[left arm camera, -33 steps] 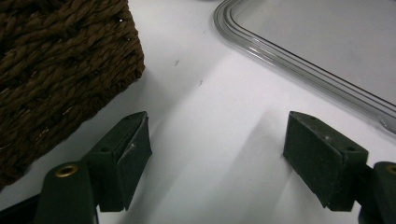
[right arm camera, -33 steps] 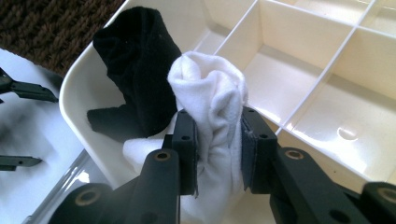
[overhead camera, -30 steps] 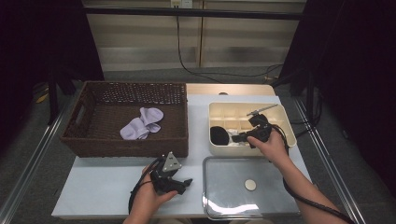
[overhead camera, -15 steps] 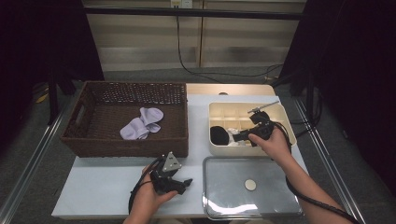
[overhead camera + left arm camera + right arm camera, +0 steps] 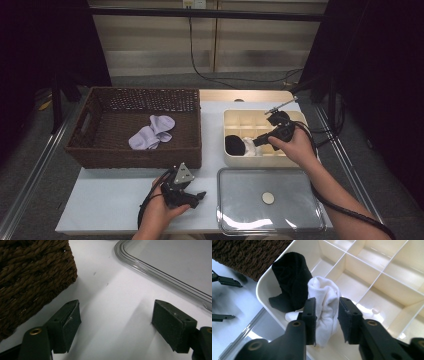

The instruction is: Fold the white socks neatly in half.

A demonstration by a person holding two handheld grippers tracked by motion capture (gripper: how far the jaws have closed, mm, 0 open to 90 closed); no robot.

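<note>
A: What is changing?
B: The right gripper (image 5: 325,315), jaws clamped on the white sock (image 5: 325,302), is now lowering it into the box (image 5: 235,156) beside the black sock (image 5: 290,277).
A: The left gripper (image 5: 192,196)?
B: Resting on the surface (image 5: 120,322), jaws apart.

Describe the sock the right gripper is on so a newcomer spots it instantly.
Find the cream divided box right of the wicker basket. In its near-left corner area sits a rolled white sock, between the right gripper jaws. The bundle touching it is black; the pair in the basket is lilac.
</note>
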